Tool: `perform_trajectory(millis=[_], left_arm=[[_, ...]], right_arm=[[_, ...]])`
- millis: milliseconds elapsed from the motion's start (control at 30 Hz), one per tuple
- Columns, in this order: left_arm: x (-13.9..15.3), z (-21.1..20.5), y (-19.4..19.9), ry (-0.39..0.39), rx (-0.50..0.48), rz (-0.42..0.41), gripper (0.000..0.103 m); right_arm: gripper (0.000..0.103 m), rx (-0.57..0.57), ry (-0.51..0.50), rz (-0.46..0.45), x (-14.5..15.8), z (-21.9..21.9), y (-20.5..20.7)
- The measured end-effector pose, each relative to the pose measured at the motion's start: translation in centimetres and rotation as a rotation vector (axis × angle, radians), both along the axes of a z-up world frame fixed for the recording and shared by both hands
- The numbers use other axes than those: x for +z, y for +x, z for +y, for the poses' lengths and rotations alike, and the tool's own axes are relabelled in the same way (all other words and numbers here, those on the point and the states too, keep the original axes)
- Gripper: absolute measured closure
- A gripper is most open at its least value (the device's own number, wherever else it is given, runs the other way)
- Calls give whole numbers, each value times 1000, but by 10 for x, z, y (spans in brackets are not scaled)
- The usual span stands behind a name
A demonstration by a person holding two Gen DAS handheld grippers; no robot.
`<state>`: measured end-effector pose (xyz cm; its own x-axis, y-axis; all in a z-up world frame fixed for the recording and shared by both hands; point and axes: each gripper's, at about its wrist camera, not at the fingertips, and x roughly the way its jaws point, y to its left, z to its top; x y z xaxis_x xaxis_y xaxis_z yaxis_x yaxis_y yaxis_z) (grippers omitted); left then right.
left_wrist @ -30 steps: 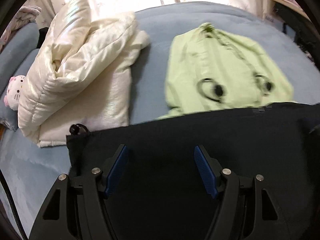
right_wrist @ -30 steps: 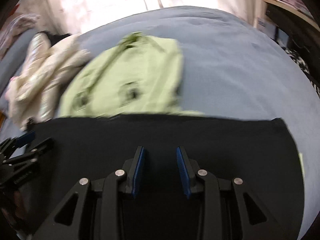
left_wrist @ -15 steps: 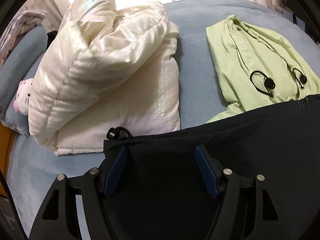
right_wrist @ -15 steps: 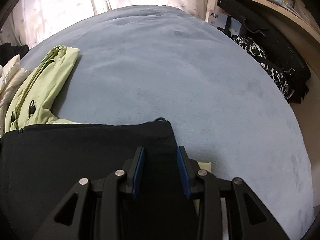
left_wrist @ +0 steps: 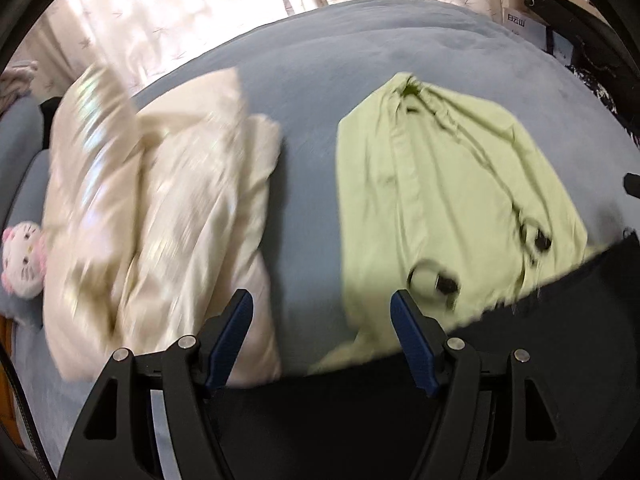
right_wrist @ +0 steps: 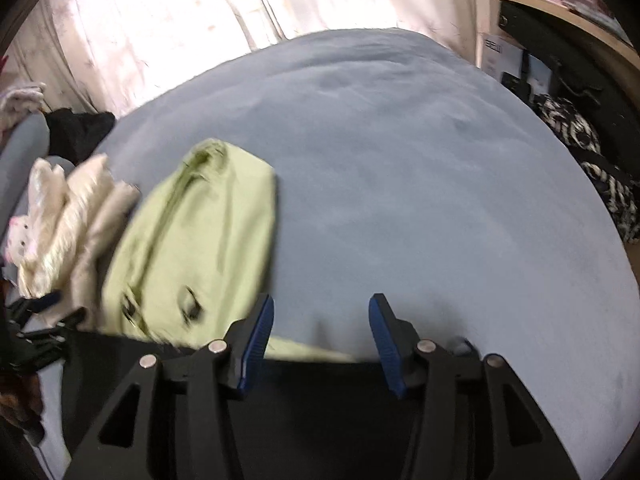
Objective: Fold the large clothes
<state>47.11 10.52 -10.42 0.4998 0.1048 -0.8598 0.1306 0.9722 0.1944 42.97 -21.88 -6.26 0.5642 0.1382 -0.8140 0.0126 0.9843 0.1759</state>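
Across the room: big blue bed (right_wrist: pixel 420 168) taking up pretty much everything, curtains glowing behind it.
Dark garment (left_wrist: pixel 360 420): lying flat at the near edge of the bed, right under both grippers, its far hem overlapping the bottom of the green one.
Cream puffer jacket (left_wrist: pixel 160 216): sitting folded and piled on the left side of the bed, looking blurry.
Light green garment (left_wrist: pixel 440 208): lying folded next to the cream one, a strip of blue bed showing between them.
Left gripper (left_wrist: pixel 322 336): hanging over the dark garment's far edge with the jaws standing wide apart, nothing getting pinched between the blue pads (left_wrist: pixel 234 336).
Right gripper (right_wrist: pixel 322 344): jaws have just been opening, now sitting clearly apart with nothing gripped between them, the dark garment lying below.
Plush toy (left_wrist: pixel 24 256): little white and pink thing peeking out at the far left beside the cream jacket.
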Motion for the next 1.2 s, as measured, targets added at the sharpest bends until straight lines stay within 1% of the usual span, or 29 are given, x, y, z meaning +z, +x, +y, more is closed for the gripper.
perform_trajectory(millis=[67, 167, 200, 267, 467, 667, 700, 733, 767, 800, 833, 867, 933, 967, 1033, 1100, 1200], left_arm=[[-1, -1, 16, -30, 1, 8, 33], [-10, 1, 39, -79, 13, 22, 34], [-15, 2, 45, -96, 20, 34, 35], [-24, 1, 56, -119, 25, 55, 43], [-55, 1, 87, -136, 57, 98, 44], [-68, 10, 99, -234, 65, 103, 44], [-68, 11, 99, -250, 63, 102, 50], [-68, 10, 100, -266, 53, 100, 59], [-68, 9, 100, -296, 35, 108, 81], [-68, 8, 100, -311, 27, 112, 96], [-65, 5, 97, -301, 28, 101, 97], [-61, 0, 93, -277, 24, 82, 99], [-51, -7, 84, -238, 20, 34, 100], [-44, -8, 78, -237, 23, 13, 101], [-25, -6, 64, -253, 31, -42, 101], [-7, 0, 49, -250, 35, -89, 102], [22, 14, 21, -276, 27, -143, 102]], right_arm=[[53, 16, 15, -3, 2, 9, 16], [53, 28, 45, 22, -6, 21, 39], [53, 30, 52, 37, -11, 24, 48], [53, 28, 69, 58, -23, 28, 62], [53, -11, 130, 106, -57, 24, 96], [53, -30, 176, 106, -81, 22, 118], [53, -34, 174, 100, -84, 23, 121], [53, -40, 178, 96, -86, 23, 122], [54, -44, 187, 87, -87, 23, 122], [67, -42, 194, 77, -86, 24, 122], [90, -27, 205, 75, -85, 27, 121], [96, -6, 211, 68, -83, 30, 119], [99, 11, 169, 26, -70, 37, 113], [100, 20, 165, 5, -64, 38, 109], [100, 39, 170, -49, -44, 39, 93], [100, 61, 173, -113, -18, 37, 71], [100, 104, 178, -192, 17, 35, 34]])
